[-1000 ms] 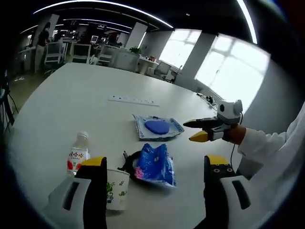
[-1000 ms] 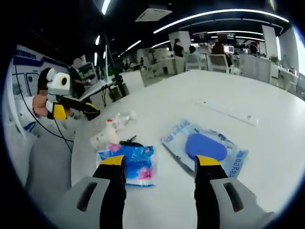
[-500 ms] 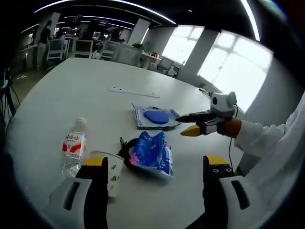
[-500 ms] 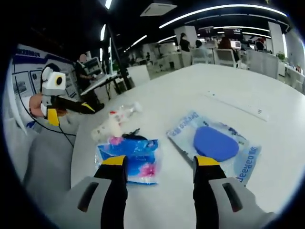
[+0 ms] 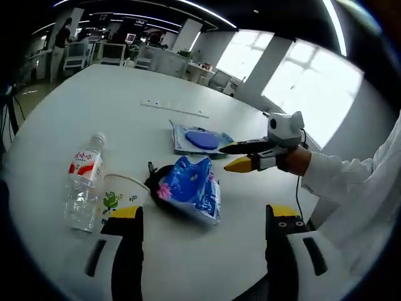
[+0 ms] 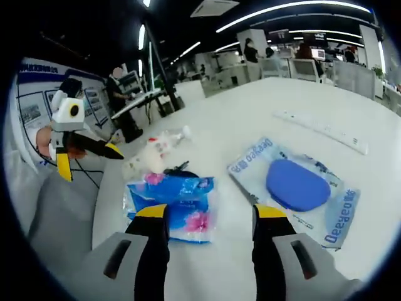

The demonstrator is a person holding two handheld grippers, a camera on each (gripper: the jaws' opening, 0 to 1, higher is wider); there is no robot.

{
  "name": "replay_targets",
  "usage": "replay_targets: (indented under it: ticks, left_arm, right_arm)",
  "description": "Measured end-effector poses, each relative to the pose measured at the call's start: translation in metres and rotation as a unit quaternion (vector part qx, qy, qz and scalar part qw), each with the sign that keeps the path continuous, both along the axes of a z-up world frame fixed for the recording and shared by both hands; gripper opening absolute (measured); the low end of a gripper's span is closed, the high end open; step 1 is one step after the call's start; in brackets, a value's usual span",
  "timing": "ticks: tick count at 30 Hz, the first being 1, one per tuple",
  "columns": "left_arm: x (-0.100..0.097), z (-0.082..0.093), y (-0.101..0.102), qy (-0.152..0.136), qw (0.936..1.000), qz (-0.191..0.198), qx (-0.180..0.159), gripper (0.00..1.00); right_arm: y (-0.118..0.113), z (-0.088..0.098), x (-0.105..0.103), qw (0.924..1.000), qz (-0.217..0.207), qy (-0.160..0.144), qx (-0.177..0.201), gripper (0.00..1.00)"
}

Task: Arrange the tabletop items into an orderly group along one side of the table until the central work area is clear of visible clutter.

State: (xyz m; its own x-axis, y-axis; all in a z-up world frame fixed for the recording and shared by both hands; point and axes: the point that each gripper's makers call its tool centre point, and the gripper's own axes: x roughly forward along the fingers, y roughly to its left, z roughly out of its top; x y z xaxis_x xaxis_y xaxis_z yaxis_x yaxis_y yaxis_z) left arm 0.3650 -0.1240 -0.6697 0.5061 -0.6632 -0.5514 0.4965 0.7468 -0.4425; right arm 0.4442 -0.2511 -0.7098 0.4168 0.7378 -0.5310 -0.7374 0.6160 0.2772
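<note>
I see both tools hovering over the white table [image 5: 94,94], neither carrying anything. Left gripper [image 5: 203,216]: jaws spread wide, nothing between them. Right gripper [image 6: 205,216]: jaws spread too, empty; in the left gripper view it comes in from the right [image 5: 241,155] with its tips parted, poised at the near edge of the pouch.

Clutter is 5 items in a loose cluster:
- clear pouch with the blue pad [image 6: 297,188], flat, long axis running from near-left to far-right in the right gripper view
- blue snack bag [image 6: 175,204], crumpled, sitting partly on a black cable [image 5: 153,182]
- paper cup [image 5: 119,194], touching the water bottle
- water bottle [image 5: 80,185], lying on its side, cap pointing away from me in the left gripper view
- white power strip [image 6: 322,125], well apart at the far side

Key relation: the pouch lies just ahead and slightly right of the right jaws, its near corner almost between the tips. The snack bag is just ahead-left of the same jaws. The right tool is clearly nearer to both; the left one sits back, closest to cup and bottle.

My read: the right tool takes the pouch first, and nothing has been sorted yet. Thin flat film, so I'd come in at the edge rather than from on top.
</note>
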Motion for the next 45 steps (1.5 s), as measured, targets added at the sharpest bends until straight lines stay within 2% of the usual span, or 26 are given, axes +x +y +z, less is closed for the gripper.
replay_targets:
  ticks: [12, 17, 20, 23, 30, 36, 45]
  left_arm:
    - [-0.004, -0.020, -0.013, 0.027, 0.9996, 0.006, -0.011, 0.78]
    - [-0.004, -0.031, -0.018, 0.037, 0.9992, 0.010, -0.012, 0.73]
    - [-0.003, -0.035, -0.023, 0.050, 0.9983, 0.021, -0.024, 0.70]
    - [-0.001, -0.038, -0.024, 0.050, 0.9982, 0.025, -0.024, 0.68]
    - [0.005, -0.048, -0.024, 0.066, 0.9965, 0.042, -0.030, 0.53]
    - [0.006, -0.059, -0.023, 0.079, 0.9956, 0.048, -0.014, 0.30]
    - [0.009, -0.064, -0.023, 0.082, 0.9949, 0.056, -0.015, 0.18]
  right_arm:
    - [0.008, -0.014, 0.000, 0.9998, 0.019, 0.011, 0.004, 0.44]
    - [0.010, -0.020, -0.001, 0.9995, 0.026, 0.016, 0.002, 0.41]
    - [0.010, -0.021, 0.000, 0.9995, 0.029, 0.015, 0.004, 0.38]
    - [0.009, -0.021, 0.002, 0.9995, 0.027, 0.016, 0.008, 0.35]
    - [0.011, -0.022, 0.003, 0.9993, 0.032, 0.012, 0.011, 0.22]
    - [0.010, -0.025, 0.003, 0.9993, 0.034, 0.014, 0.007, 0.17]
    - [0.006, -0.026, 0.005, 0.9994, 0.034, 0.007, 0.003, 0.04]
